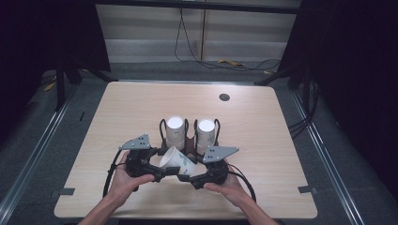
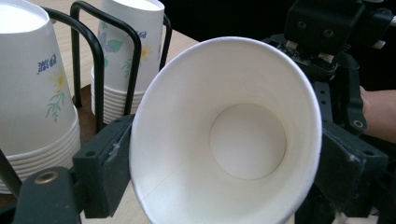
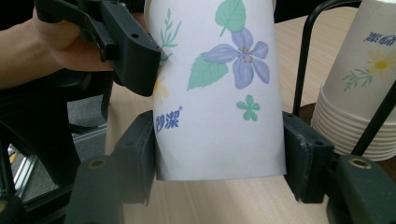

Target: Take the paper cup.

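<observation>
Scene: wooden table (image 1: pixel 263 122) seen from above | Paper cup (image 1: pixel 177 161) (white, flower print) lies tilted on its side between both tools, just in front of two upside-down cup stacks (image 1: pixel 175 131) in a black wire holder (image 1: pixel 189 138) | Left gripper (image 1: pixel 165 172): jaws pinching the cup near its rim | Right gripper (image 1: pixel 188 178): jaws pinching its base end

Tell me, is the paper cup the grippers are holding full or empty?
Empty. The left gripper view looks straight into the paper cup, showing its bare white bottom. Both the left gripper and right gripper clamp it.
</observation>
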Motion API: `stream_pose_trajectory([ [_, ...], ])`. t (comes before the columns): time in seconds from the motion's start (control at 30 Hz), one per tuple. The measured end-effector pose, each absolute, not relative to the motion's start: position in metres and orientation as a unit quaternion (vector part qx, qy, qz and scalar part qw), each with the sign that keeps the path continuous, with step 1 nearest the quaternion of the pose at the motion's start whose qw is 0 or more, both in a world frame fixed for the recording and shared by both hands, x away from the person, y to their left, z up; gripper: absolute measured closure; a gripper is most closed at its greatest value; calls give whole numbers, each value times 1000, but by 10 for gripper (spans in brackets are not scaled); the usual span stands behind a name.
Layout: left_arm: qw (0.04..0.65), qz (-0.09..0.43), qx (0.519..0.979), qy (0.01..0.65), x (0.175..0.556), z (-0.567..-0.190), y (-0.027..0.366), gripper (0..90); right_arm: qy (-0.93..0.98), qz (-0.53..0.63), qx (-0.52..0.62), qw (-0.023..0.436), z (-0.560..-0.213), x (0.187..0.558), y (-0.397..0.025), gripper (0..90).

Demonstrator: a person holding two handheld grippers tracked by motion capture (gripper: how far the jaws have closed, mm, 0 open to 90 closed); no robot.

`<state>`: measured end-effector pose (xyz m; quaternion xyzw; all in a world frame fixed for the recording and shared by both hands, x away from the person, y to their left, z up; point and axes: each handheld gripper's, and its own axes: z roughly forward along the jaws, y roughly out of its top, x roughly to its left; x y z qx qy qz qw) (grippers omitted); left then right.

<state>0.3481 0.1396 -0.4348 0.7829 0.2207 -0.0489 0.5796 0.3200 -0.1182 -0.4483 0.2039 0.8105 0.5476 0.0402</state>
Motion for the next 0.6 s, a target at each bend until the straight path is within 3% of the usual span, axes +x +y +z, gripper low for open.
stream_pose_trajectory([
  [0.37,587,-63,779,209,349,-437,145,230,819,535,207,22,-450,322,-117,343],
  [0.6,590,-61,778,204,347,-436,145,266,823,524,219,4,-452,326,-115,279],
])
